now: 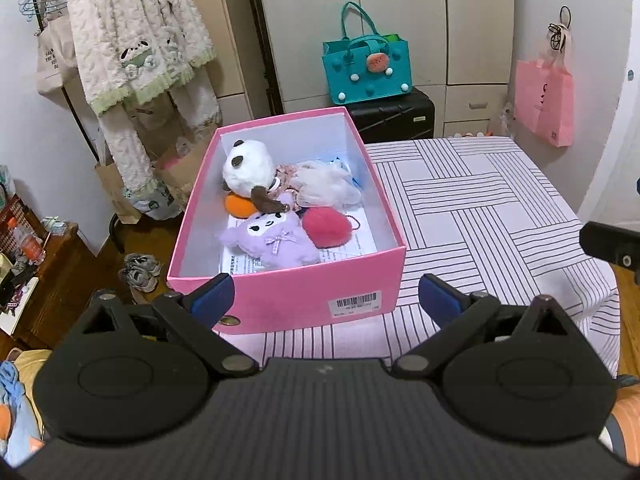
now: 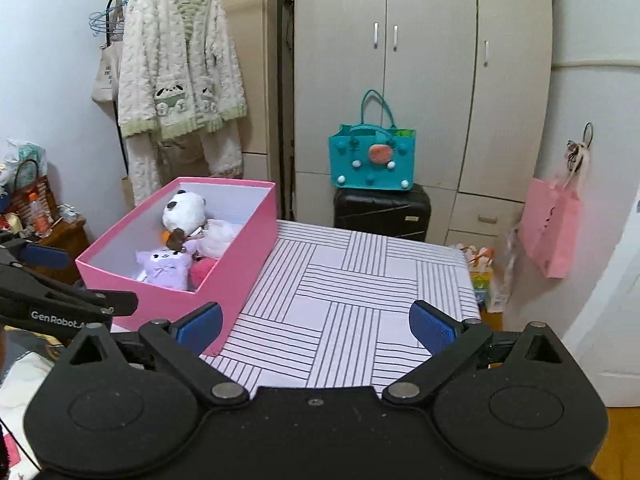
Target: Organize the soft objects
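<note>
While both claws hang above the near edge of the table (image 2: 360, 292), neither has hold of anything. Left claw (image 1: 326, 298): blue pads spread wide, nothing between them but the near wall of the pink box (image 1: 320, 284) seen beyond. Right claw (image 2: 316, 326): pads equally wide apart, over bare striped tablecloth, just right of the box's near corner.

Pink box sits on the left part of the table, lid off, barcode label on its near wall. White interior, printed paper sheet on the floor of it.

Contents, near to far:
- purple plush (image 1: 276, 238) at the near end, lying face up on the paper
- pink pom-pom (image 1: 326, 226) touching the purple plush on its right
- orange ball (image 1: 239, 205) behind the plush, mostly hidden
- panda plush (image 1: 248, 168), white with dark ears, toward the far left
- white fluffy item (image 1: 324, 184) beside the panda, toward the far right; what it is cannot be told

Beyond the table: black suitcase (image 2: 382, 210) with a teal bag (image 2: 372, 160) on top, wardrobe (image 2: 420, 60) behind.
</note>
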A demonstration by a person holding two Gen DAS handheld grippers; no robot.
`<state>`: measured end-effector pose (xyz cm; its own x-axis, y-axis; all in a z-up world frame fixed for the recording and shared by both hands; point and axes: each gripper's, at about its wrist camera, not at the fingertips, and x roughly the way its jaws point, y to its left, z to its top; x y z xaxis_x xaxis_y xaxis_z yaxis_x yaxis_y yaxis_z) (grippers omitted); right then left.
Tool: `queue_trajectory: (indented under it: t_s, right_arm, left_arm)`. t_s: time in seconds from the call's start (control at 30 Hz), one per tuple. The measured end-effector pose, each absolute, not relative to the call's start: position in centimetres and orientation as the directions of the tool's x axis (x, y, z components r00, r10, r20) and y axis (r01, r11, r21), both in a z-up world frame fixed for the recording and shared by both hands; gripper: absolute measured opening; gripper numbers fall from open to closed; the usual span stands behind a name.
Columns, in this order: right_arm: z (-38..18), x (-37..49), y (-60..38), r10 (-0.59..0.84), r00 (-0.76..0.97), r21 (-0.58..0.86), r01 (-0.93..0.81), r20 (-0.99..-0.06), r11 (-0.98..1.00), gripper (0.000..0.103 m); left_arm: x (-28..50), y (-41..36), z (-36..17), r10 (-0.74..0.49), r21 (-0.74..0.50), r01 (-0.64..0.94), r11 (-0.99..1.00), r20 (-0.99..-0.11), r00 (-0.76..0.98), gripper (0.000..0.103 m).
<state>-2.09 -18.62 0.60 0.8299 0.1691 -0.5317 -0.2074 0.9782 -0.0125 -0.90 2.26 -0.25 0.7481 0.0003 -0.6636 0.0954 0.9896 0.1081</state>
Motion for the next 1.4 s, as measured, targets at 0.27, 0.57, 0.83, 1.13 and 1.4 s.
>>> queue_trajectory:
  t_s: [0.27,0.57,0.83,1.13,1.4]
  right_arm:
    - [0.4,-2.4,-18.1,0.119,0.847,-0.041,-0.163,-0.517,0.986,0.101]
    - [-0.5,-2.5,-17.8,0.1,0.847,-0.034,-0.138,-0.521,0.99,0.101]
    - [-1.2,-2.9,-18.3,0.088,0.865,-0.017,-0.11,-0.495,0.994,0.101]
    - [-1.3,-3.3,-18.6,0.065,0.884,-0.015,-0.081,-0.462,0.997,0.101]
    - [-1.4,-3.3,-18.1,0.028,0.882,-0.05,-0.058,-0.471,0.997,0.101]
  left_arm:
    - [-0.8,2.8,-0.5,0.002,0.097,0.082,0.992,-0.66,0.751,0.1]
    - [-1.4,2.7,-0.9,-0.003,0.112,0.094,0.989,-0.626,0.78,0.1]
    - [-1.5,3.0,-1.5,-0.017,0.096,0.09,0.991,-0.587,0.81,0.1]
    - [-1.0,3.7,-1.9,-0.015,0.055,0.057,0.997,-0.572,0.82,0.1]
    - [-1.4,3.5,-2.1,-0.008,0.07,0.057,0.996,-0.563,0.827,0.1]
